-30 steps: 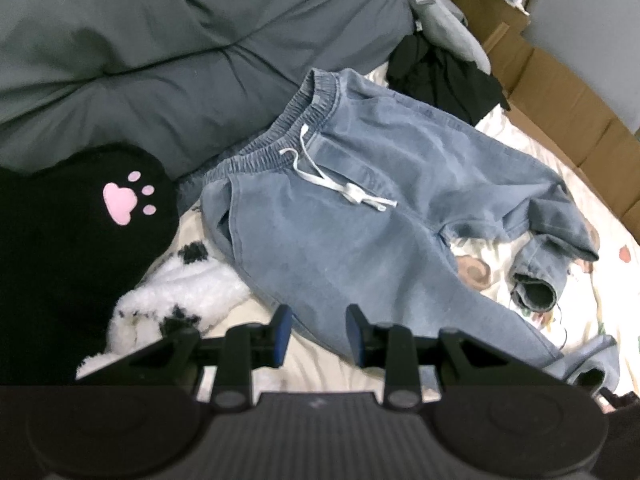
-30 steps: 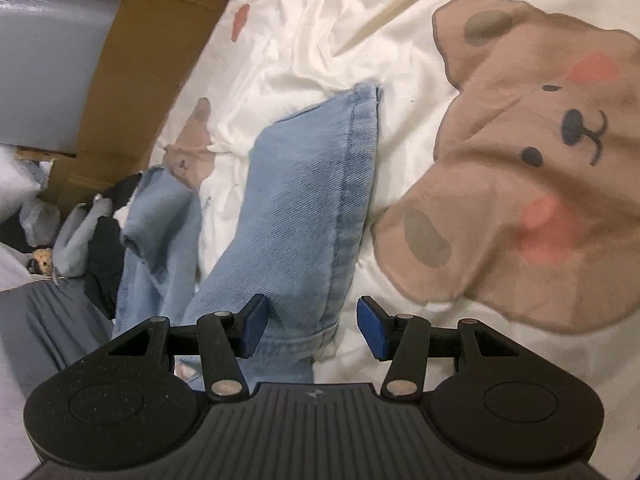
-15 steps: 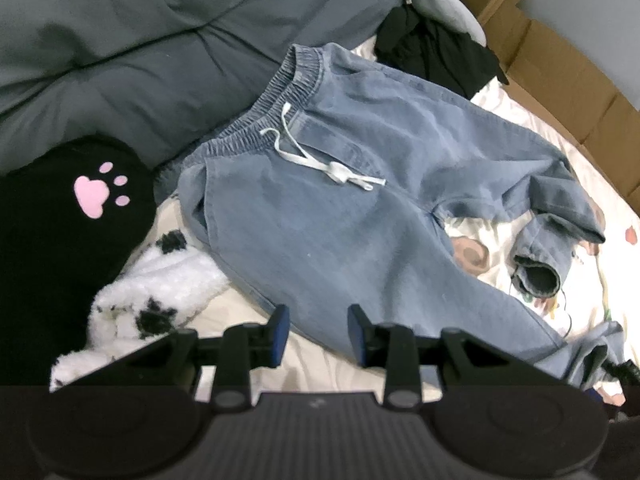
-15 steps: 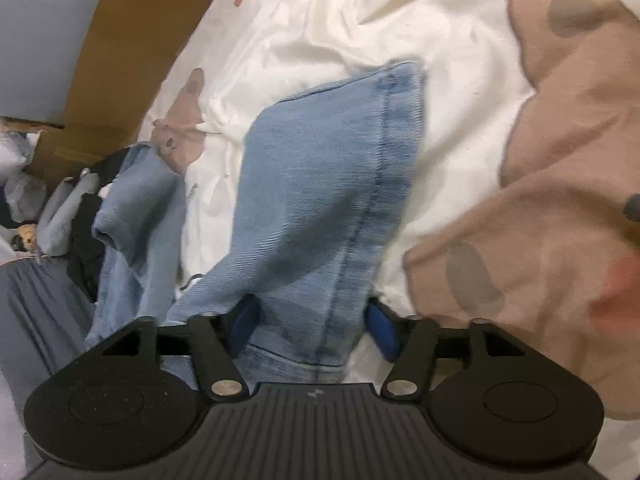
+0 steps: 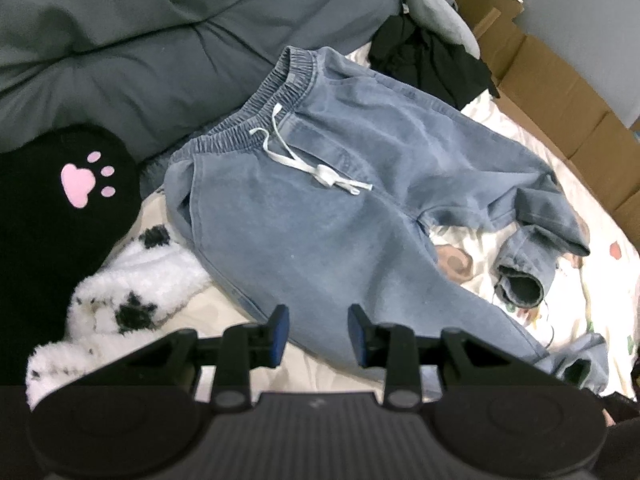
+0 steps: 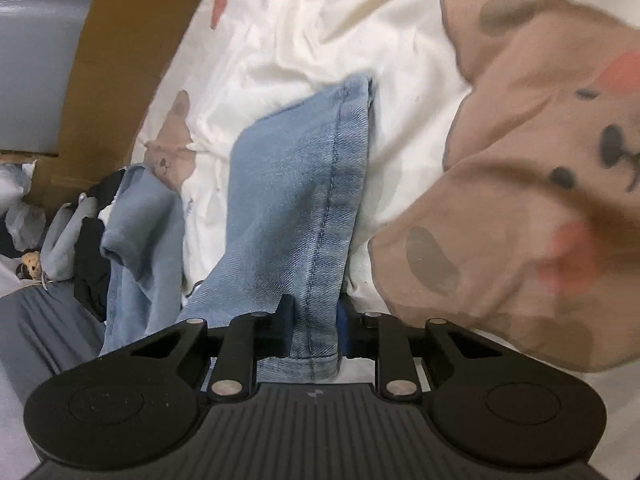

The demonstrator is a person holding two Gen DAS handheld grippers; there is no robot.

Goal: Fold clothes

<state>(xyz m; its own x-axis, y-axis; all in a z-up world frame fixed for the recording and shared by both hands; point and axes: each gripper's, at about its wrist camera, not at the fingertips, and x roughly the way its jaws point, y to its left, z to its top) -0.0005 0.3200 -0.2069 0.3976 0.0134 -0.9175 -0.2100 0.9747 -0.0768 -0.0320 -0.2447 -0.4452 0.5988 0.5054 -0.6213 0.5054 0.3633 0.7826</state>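
Light blue denim trousers [image 5: 320,208] with an elastic waistband and a white drawstring [image 5: 304,164] lie spread on a bed in the left wrist view. Their far leg is bent back, its cuff [image 5: 520,284] curled open. My left gripper [image 5: 318,334] is open, hovering just above the near edge of the trousers. In the right wrist view my right gripper [image 6: 314,330] is shut on the hem of one trouser leg [image 6: 300,200], which runs away from the fingers across the sheet.
The bed has a white sheet with brown bear prints [image 6: 520,200]. A grey duvet [image 5: 160,32], a black paw-print garment [image 5: 60,200], a white spotted fluffy item [image 5: 132,288], a black garment [image 5: 432,64] and cardboard boxes [image 5: 560,92] surround the trousers.
My right gripper has closed on the trouser leg hem, which it straddled open before. The left gripper shifted slightly over the trousers and stays open.
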